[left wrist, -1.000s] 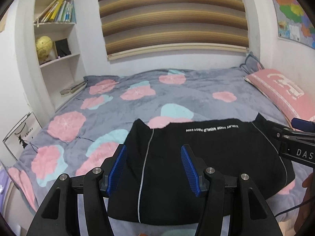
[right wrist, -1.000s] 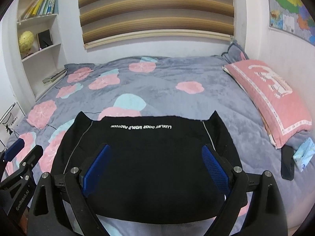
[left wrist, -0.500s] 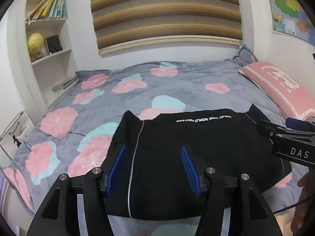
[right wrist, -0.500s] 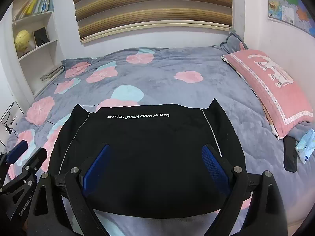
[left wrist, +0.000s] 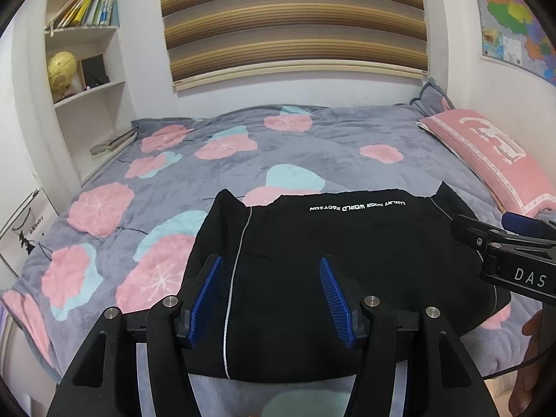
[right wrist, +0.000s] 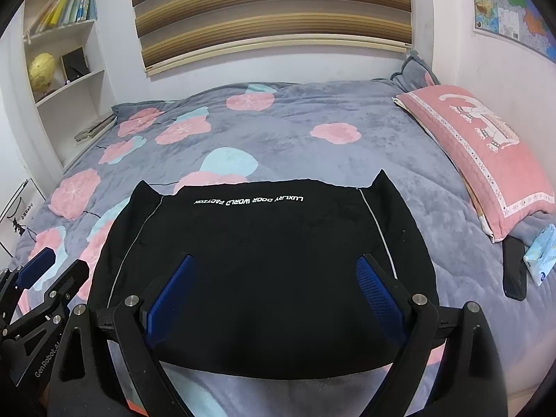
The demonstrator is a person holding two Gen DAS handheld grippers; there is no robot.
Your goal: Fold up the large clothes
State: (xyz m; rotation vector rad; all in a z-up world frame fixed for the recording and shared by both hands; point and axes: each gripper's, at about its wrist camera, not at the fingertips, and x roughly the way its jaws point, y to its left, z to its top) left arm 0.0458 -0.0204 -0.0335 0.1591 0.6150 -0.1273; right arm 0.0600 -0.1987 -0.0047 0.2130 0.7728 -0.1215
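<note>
A black garment with white lettering and thin white side stripes lies folded flat on the near part of the bed; it also shows in the right wrist view. My left gripper is open and empty, hovering above the garment's left half. My right gripper is open wide and empty, above the garment's middle. The right gripper shows at the right edge of the left wrist view; the left gripper shows at the lower left of the right wrist view.
The grey bedspread with pink and blue flowers covers the bed. A pink pillow lies at the right. A black phone and a blue tissue pack lie below it. White bookshelves stand at left.
Both grippers have drifted back and slightly up from the garment, staying open. The garment has not moved.
</note>
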